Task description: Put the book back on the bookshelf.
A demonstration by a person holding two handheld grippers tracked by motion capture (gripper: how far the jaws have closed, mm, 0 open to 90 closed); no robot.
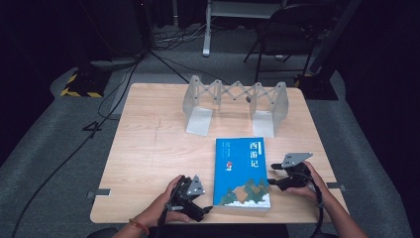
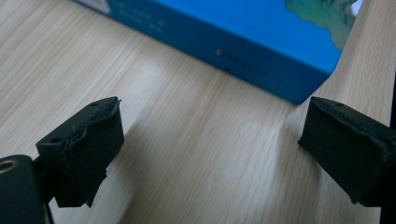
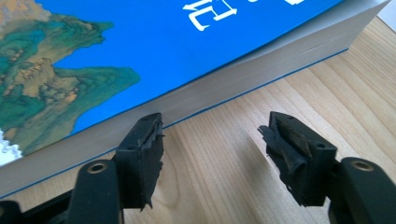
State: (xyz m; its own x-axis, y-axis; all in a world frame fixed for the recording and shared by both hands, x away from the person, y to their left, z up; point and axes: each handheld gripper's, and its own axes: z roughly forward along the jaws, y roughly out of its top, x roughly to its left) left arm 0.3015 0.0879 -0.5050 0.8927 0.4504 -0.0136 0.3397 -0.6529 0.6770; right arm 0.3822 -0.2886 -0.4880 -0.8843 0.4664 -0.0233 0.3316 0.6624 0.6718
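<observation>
Book (image 1: pixel 242 172) lies flat on our surface (image 1: pixel 148 148) between our left claw (image 1: pixel 205 210) and right claw (image 1: pixel 271 175), both gaping and empty just beside its edges, so gripping and lifting toward the rack (image 1: pixel 236 101) beyond still remain.

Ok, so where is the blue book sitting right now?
In the high view the blue book lies flat near the table's front edge, right of centre, between the left gripper and the right gripper, in front of the folding rack.

blue book (image 1: pixel 242 171) with green mountain artwork, pale woodgrain table (image 1: pixel 148 163)
</observation>
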